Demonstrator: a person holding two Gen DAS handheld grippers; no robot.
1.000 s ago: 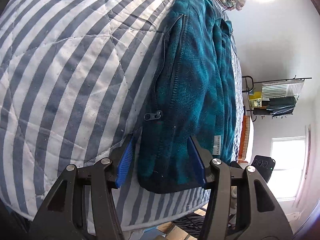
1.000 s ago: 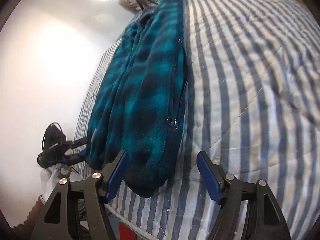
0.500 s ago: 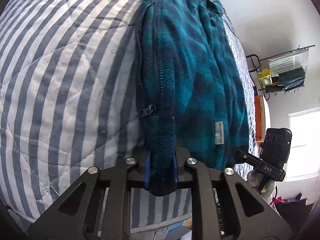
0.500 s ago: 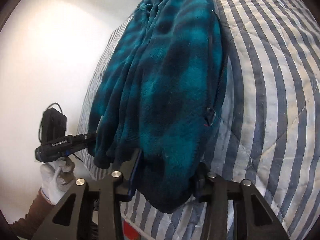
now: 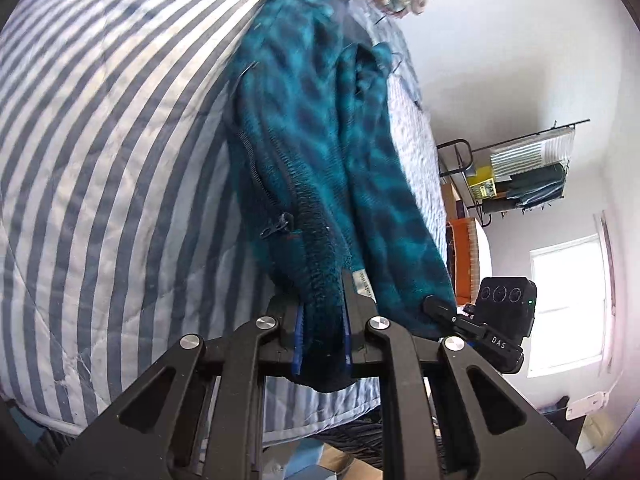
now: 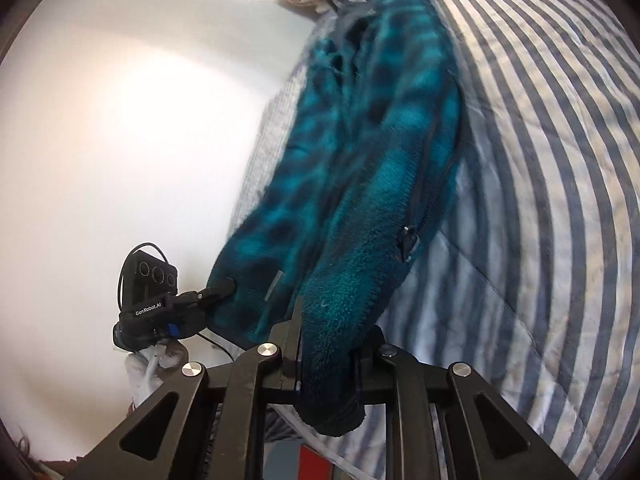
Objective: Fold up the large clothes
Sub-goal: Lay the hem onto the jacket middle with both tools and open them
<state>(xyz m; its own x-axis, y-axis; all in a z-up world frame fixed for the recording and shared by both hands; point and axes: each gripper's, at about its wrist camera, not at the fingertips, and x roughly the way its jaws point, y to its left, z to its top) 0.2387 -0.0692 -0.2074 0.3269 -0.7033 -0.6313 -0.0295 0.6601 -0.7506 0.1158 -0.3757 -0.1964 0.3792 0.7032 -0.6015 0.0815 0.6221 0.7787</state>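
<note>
Left tool (image 5: 322, 336) clamped shut on the near hem of the teal and dark-blue checked fleece jacket (image 5: 320, 152), blue-lined fingers (image 5: 297, 334) pressing a thick bunch of pile at lower centre of the left wrist view. Right tool (image 6: 326, 354) likewise closed around a fat roll of the same fleece hem (image 6: 340, 292) at lower centre of the right wrist view.

Jacket stretched from the tools up toward the top of both frames, lying lengthwise on the blue and white striped quilted bed cover (image 5: 100, 152), near hem raised off it in the grip. Black zipper with its metal pull (image 5: 276, 226) running along the jacket's left edge in the left view; same pull (image 6: 408, 240) at centre right in the right view. Small white label (image 5: 362, 286) just above the left tool's right finger.

Other tool visible in each view: right one (image 5: 496, 320) at lower right, left one (image 6: 160, 304) at lower left, both biting the hem. Metal rack with folded items (image 5: 520, 168) at right, bright window (image 5: 568, 304) below it.
</note>
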